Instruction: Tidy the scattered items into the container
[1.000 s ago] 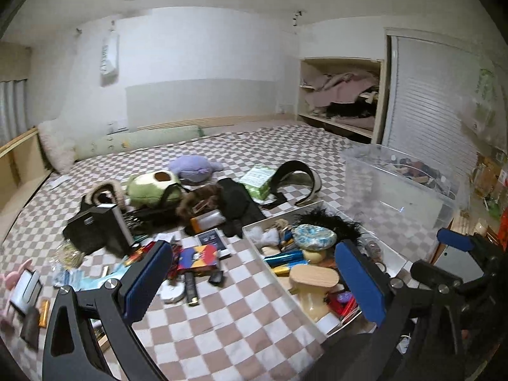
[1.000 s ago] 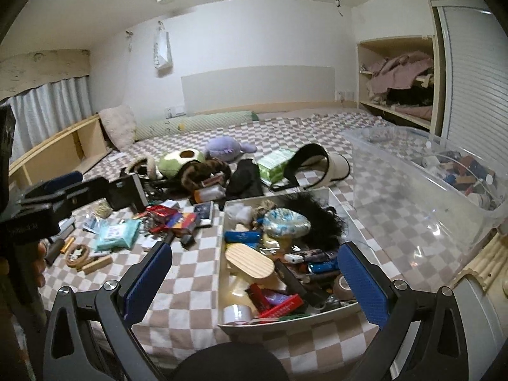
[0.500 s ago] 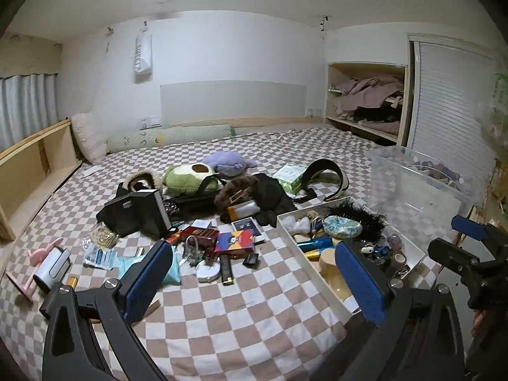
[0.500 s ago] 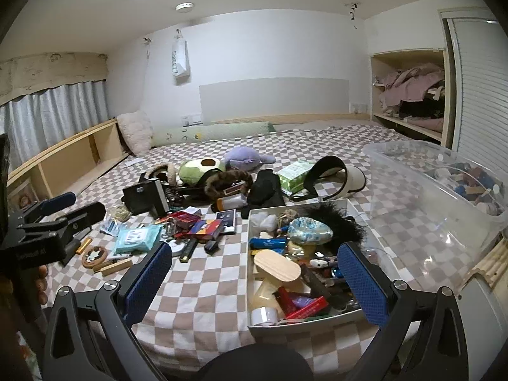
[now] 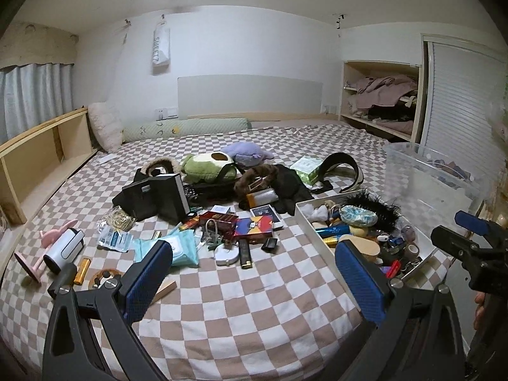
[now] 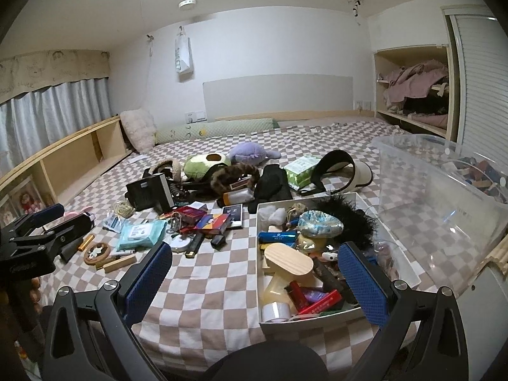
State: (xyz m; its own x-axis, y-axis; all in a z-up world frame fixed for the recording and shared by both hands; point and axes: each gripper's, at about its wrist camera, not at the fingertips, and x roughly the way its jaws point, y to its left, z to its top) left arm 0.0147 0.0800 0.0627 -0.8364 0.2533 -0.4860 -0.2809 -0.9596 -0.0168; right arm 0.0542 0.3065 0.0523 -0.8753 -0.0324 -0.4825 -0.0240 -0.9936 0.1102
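Observation:
A white open box (image 6: pixel 374 204) full of small items sits on the checkered bed, also in the left wrist view (image 5: pixel 303 214). Scattered items lie left of it: a wet-wipes pack (image 6: pixel 139 233), a colourful box (image 6: pixel 214 222), a black lighter (image 6: pixel 193 246), a white round case (image 6: pixel 181 243), a wooden block (image 6: pixel 119 263). My left gripper (image 5: pixel 254 279) is open and empty above the bed's front. My right gripper (image 6: pixel 254 282) is open and empty, near the box's front edge. Each gripper shows at the other view's edge.
A clear plastic bin (image 6: pixel 444 184) stands right of the white box. Plush toys (image 6: pixel 206 165), a black case (image 6: pixel 149 193), dark clothes (image 6: pixel 273 184) and a visor (image 6: pixel 343 171) lie further back. A wooden shelf (image 6: pixel 63 162) runs along the left.
Both grippers have pulled back and turned left, so more of the bed's left side and the scattered items shows. Both stay open and empty.

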